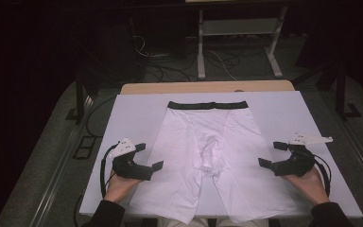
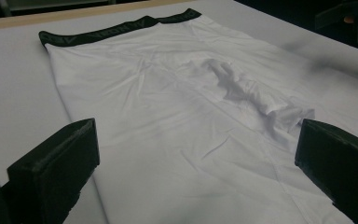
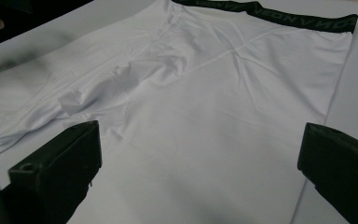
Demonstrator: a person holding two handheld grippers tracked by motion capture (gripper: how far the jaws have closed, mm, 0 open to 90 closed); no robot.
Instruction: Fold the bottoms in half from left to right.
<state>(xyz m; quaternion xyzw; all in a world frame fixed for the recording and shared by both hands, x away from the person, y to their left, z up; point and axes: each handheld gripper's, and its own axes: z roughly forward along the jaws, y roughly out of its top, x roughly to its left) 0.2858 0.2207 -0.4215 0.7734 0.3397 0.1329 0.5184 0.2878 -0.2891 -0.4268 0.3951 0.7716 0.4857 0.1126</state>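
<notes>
Two forearms entering from below, each hand gripping a two-jaw tool: left gripper and right gripper angled inward toward each other, jaws spread wide, holding nothing.

A pair of white stretch-fabric shorts lies flat in the middle of the white foam board that covers the wooden table. Its black elastic waistband is at the far end, the legs toward the person. The left gripper sits at the left leg's outer edge, the right gripper at the right leg's edge.
</notes>
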